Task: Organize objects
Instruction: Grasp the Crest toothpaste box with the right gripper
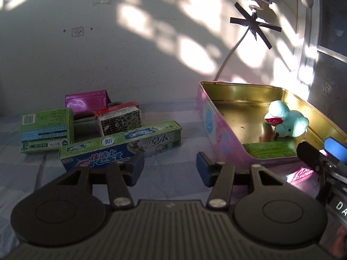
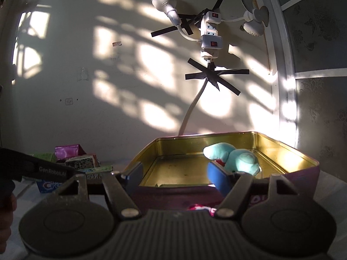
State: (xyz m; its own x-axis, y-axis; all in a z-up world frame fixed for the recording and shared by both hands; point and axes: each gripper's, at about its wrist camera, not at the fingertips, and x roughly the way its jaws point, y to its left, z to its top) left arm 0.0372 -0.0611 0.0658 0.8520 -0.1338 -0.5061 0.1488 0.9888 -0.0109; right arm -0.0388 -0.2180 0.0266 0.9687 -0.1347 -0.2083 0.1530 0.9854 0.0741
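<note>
Filling the biscuit tin from the pile at the left.

The biscuit tin [image 1: 219, 134] is sitting right, holding a plush toy [image 1: 286, 123]; the Crest toothpaste box [image 1: 121, 149] is lying just beyond the gaping, empty left gripper [image 1: 170, 169]. The right gripper [image 2: 173, 177] is hovering spread, empty, at the tin's near rim. Straddle the box's narrow width.

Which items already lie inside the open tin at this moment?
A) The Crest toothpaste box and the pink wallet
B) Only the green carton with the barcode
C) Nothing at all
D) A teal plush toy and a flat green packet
D: the left wrist view shows the teal plush toy and the flat green packet inside the tin, while the toothpaste box lies outside on the cloth.
</note>
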